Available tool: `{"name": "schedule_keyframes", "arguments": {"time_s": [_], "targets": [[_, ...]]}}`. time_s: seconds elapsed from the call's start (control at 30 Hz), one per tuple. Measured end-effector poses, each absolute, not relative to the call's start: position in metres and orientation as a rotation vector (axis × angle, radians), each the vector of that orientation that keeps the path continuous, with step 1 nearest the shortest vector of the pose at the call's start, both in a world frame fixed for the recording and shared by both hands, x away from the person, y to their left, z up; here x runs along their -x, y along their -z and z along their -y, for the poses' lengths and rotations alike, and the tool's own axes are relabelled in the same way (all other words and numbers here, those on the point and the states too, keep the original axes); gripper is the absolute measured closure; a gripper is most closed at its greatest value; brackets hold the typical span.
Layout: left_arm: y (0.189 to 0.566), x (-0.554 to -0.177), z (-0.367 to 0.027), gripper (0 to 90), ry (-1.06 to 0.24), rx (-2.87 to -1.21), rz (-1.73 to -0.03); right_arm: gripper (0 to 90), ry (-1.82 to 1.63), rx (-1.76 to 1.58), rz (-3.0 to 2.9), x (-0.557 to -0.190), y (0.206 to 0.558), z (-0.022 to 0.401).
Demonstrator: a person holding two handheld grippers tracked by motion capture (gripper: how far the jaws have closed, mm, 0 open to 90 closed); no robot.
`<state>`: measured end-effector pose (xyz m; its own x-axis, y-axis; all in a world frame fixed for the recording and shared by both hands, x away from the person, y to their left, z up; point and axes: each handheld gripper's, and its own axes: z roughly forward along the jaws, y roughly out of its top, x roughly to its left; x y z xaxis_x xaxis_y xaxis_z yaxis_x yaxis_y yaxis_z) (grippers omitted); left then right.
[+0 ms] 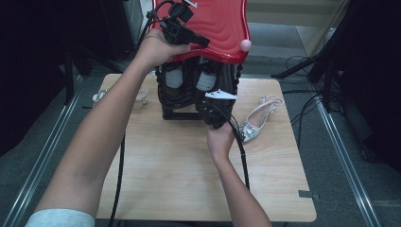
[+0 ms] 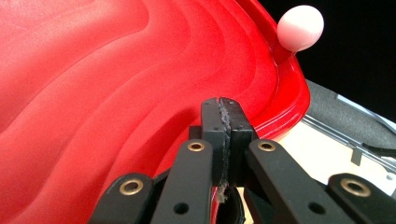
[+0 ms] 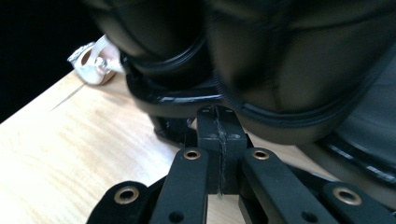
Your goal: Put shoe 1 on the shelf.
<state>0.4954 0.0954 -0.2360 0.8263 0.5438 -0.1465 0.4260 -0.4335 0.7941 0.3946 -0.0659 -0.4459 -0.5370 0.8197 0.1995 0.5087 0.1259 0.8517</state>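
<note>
A red wavy plastic top (image 1: 222, 23) with a pale pink ball knob (image 1: 246, 45) sits on a black rack (image 1: 179, 101) at the far middle of the wooden table (image 1: 179, 175). My left gripper (image 1: 201, 40) rests at the top's front left edge with its jaws shut. In the left gripper view the gripper (image 2: 220, 105) lies against the red top (image 2: 116, 93), below the knob (image 2: 300, 27). My right gripper (image 1: 215, 106) is shut at the rack's lower front right. In the right gripper view it (image 3: 218, 114) touches or nearly touches the rack's glossy black base (image 3: 177, 100).
A silver heeled sandal (image 1: 257, 120) lies right of the rack. A second sandal (image 1: 100, 96) lies at the table's far left edge and also appears in the right gripper view (image 3: 95, 60). Dark rounded items with pale patches (image 1: 175, 78) fill the rack. Cables trail on the floor at right.
</note>
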Motion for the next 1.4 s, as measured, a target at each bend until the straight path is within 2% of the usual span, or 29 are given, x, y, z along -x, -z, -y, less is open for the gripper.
{"name": "schedule_keyframes", "arguments": {"time_s": [0.4,0.9,1.4], "targets": [[0.236,-0.495,-0.095,90.0,-0.163,-2.084,-0.714,90.0,-1.312,-1.288,-2.092,-0.403,0.439,0.073],[0.236,-0.495,-0.095,90.0,-0.161,-2.087,-0.714,90.0,-1.17,-1.349,-2.033,-0.419,0.436,0.101],[0.236,-0.494,-0.094,89.7,-0.187,-2.092,-0.714,90.0,-1.237,-1.294,-2.073,-0.398,0.437,0.112]]}}
